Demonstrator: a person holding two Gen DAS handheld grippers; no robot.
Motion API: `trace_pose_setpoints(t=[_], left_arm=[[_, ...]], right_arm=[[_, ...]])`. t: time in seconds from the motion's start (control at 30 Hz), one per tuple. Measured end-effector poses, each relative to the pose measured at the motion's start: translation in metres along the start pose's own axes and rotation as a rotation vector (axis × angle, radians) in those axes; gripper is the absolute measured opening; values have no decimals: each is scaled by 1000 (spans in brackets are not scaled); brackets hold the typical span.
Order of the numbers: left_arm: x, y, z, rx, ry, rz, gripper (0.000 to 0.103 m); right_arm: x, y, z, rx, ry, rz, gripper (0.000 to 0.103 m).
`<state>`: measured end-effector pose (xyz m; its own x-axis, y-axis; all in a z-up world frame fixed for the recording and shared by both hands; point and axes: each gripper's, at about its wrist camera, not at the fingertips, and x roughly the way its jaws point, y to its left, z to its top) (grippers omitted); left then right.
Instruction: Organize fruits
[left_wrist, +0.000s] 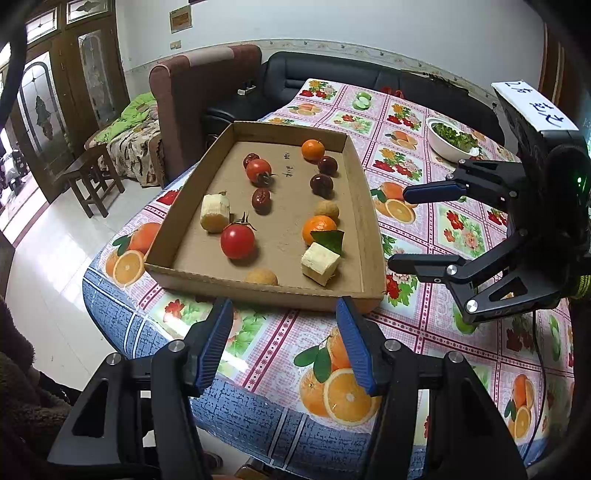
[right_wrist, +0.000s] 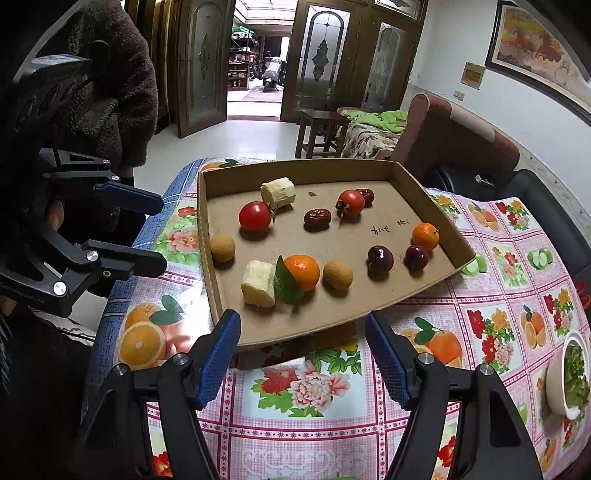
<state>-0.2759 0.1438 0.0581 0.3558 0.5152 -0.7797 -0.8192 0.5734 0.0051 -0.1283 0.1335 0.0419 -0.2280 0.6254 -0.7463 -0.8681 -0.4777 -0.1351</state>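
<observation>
We hold both claws apart from the fruit, over the flowered tabletop (right_wrist: 303, 435). In the left wrist view our left claw (left_wrist: 284, 343) fills the bottom of the frame, its blue pads spread wide with nothing between them, just short of the near wall of the cardboard tray (left_wrist: 258, 291). At the right edge of that frame our right claw (left_wrist: 397, 229) is wide as well and empty, beside the tray's right wall.

The fruit all lies loose inside the tray at mid-frame. In the right wrist view we see a large tomato (right_wrist: 255, 216) in the upper left part of the tray, a banana piece (right_wrist: 279, 192) just behind it, a second tomato (right_wrist: 351, 202) touching a red date (right_wrist: 366, 195), and another date (right_wrist: 317, 218) between the tomatoes. Nearer us sit a second banana piece (right_wrist: 258, 283), a leafy mandarin (right_wrist: 303, 271) just beside it, two longans (right_wrist: 338, 274), two dark cherries (right_wrist: 380, 259) and a small mandarin (right_wrist: 425, 236) toward the right wall.

A white bowl of greens (right_wrist: 570, 376) stands on the tabletop at the lower right edge of that view.
</observation>
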Motion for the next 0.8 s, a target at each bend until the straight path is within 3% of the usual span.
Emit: trace_pose_setpoints(t=[0.8], left_arm=[[-1,6,0,-7,-3,7,57]], right_arm=[[-4,-1,7,-8,-12,4,71]])
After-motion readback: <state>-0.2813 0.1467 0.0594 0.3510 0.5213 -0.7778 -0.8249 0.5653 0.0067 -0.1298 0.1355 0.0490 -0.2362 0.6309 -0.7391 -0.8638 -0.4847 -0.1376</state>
